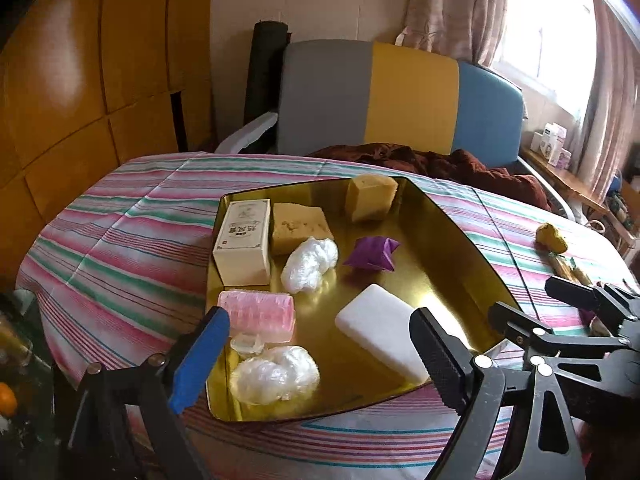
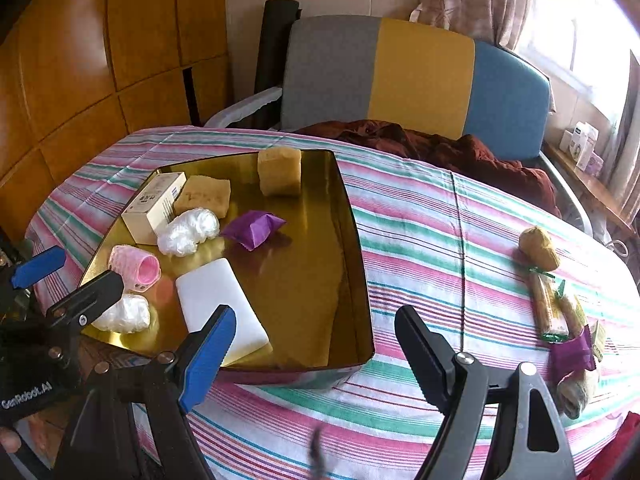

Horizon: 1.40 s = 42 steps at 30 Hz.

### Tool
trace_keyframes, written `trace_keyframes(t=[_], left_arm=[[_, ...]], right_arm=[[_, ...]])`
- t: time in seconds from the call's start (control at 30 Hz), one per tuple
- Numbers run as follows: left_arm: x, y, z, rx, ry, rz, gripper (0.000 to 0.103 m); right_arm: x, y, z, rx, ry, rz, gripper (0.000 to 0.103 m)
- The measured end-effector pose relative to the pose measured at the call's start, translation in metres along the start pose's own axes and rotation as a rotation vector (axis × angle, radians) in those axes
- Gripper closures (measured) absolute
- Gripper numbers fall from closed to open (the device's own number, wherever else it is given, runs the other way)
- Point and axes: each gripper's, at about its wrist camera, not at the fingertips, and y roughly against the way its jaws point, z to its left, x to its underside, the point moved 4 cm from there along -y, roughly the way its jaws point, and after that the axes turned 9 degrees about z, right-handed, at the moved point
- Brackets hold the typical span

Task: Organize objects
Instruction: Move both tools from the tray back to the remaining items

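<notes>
A gold tray (image 1: pixel 452 240) (image 2: pixel 352 264) sits on the striped tablecloth. It holds a cream box (image 1: pixel 242 246), two yellow sponges (image 1: pixel 302 227) (image 1: pixel 370 197), two crumpled white plastic wads (image 1: pixel 308 264) (image 1: pixel 276 374), a purple pouch (image 1: pixel 372 254), a pink roller (image 1: pixel 258 312) and a white block (image 1: pixel 384 330). My left gripper (image 1: pixel 320 352) is open and empty above the tray's near end. My right gripper (image 2: pixel 316 352) is open and empty over the tray's near right corner. On the cloth to the right lie a yellow lump (image 2: pixel 538 248), wrapped bars (image 2: pixel 550 308) and a purple packet (image 2: pixel 570 350).
A grey, yellow and blue chair back (image 2: pixel 416 76) stands behind the table, with a dark red cloth (image 2: pixel 440 148) heaped at its foot. Wooden panels (image 1: pixel 80 80) line the left wall. A shelf with small boxes (image 2: pixel 582 146) runs under the window at the right.
</notes>
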Motion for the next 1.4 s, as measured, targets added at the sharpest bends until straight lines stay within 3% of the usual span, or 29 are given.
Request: trace_keyframes(t=[1.0, 1.4], left_arm=[[0.010, -0.016, -0.017, 0.031, -0.034, 0.060, 0.010], [0.011, -0.019, -0.032, 0.049, -0.091, 0.064, 0.010]], right_arm=[[0.006, -0.009, -0.008, 0.010, -0.005, 0.025, 0.020], [0.011, -0.008, -0.052, 0.030, -0.100, 0.046, 0.020]])
